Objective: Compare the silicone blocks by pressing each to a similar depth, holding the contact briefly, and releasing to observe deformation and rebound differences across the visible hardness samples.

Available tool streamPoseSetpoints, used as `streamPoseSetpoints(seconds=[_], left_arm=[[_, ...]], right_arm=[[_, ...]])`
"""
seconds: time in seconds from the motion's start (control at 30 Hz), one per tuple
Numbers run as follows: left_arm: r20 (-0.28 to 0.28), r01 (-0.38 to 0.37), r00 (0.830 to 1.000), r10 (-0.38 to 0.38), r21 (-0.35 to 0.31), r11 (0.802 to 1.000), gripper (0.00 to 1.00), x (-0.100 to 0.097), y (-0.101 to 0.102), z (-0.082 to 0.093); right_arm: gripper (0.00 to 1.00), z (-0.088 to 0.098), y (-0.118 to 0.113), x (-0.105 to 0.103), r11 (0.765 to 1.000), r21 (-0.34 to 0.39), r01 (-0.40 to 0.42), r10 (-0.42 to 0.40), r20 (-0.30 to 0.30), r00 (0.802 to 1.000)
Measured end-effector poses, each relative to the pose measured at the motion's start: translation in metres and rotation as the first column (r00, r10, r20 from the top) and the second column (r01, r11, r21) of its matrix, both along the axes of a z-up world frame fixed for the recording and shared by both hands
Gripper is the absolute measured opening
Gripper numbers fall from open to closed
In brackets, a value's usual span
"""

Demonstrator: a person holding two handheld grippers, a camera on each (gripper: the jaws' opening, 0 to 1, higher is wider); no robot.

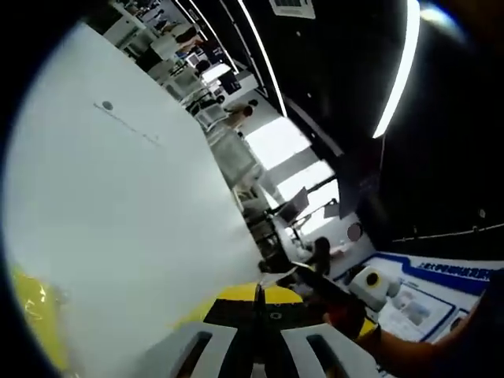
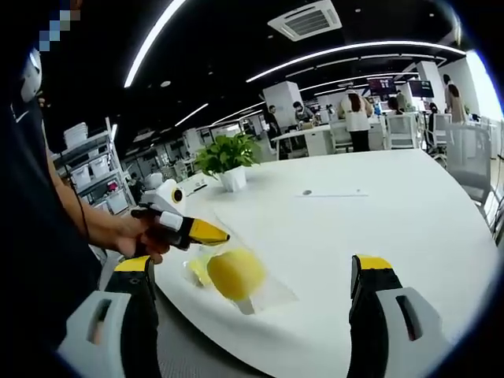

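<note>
We have the right claw (image 2: 252, 315) held back from the edge of the white tabletop (image 2: 378, 228), its two yellow-tipped jaws set wide apart with nothing between them. Ahead of it, near the tabletop's near edge, lie the silicone blocks (image 2: 228, 274): a rounded yellow one and a smaller, paler yellow one just beside it on the left. They seem to sit on or in a clear plastic sheet (image 2: 272, 295); we cannot tell which.

The left claw (image 2: 211, 231) comes in from the left of the right gripper view, gripped in a hand (image 2: 138, 236), its yellow tips drawn together to a point just above the blocks. Whether it touches them we cannot tell. In the left gripper view the same claw (image 1: 258, 315) shows its jaws closed against each other, nothing held, with the tabletop (image 1: 118, 220) rolled steeply across the view and a patch of yellow at the lower left edge, too blurred to name.

Our judgement on handling: the blocks look light and soft, likely to give under a press and spring back, each by its own amount. Being light on slick plastic, they may skid or tip if pushed off-centre. Best to come down on the crown of each, straight and slow, with a closed tip, not to pinch the sides. A potted plant (image 2: 228, 161) stands well apart, farther back on the tabletop.
</note>
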State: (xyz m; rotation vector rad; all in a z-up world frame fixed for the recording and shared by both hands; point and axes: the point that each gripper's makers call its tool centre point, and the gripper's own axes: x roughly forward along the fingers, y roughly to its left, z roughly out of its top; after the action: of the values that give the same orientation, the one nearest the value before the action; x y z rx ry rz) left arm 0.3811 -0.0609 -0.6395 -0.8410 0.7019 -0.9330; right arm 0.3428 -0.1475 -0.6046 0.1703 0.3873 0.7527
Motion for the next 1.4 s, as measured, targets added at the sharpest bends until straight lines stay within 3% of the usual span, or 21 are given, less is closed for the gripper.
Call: streamPoseSetpoints(seconds=[0.4, 0.77, 1.0, 1.27, 1.4], left_arm=[[-0.065, -0.069, 0.995, 0.072, 0.049, 0.996, 0.00, 0.015, 0.019, -0.036], [-0.060, -0.169, 0.983, 0.176, 0.114, 0.979, 0.00, 0.035, 0.041, -0.057], [-0.045, -0.182, 0.980, 0.192, 0.165, 0.969, 0.00, 0.042, 0.050, -0.069], [-0.055, -0.206, 0.972, 0.230, 0.287, 0.936, 0.00, 0.045, 0.059, -0.098], [-0.039, -0.208, 0.970, 0.238, 0.367, 0.907, 0.00, 0.043, 0.063, -0.111]], right_arm=[[0.97, -0.001, -0.002, -0.001, 1.000, 0.010, 0.007, -0.007, -0.012, 1.000], [0.97, -0.003, -0.001, 0.000, 1.000, 0.016, 0.006, -0.006, -0.020, 1.000], [0.97, -0.006, -0.002, -0.002, 1.000, 0.014, 0.009, -0.009, -0.030, 1.000], [0.97, -0.007, -0.003, -0.002, 1.000, 0.013, 0.015, -0.015, -0.035, 0.999], [0.97, -0.009, -0.004, -0.003, 1.000, 0.010, 0.018, -0.017, -0.041, 0.999]])
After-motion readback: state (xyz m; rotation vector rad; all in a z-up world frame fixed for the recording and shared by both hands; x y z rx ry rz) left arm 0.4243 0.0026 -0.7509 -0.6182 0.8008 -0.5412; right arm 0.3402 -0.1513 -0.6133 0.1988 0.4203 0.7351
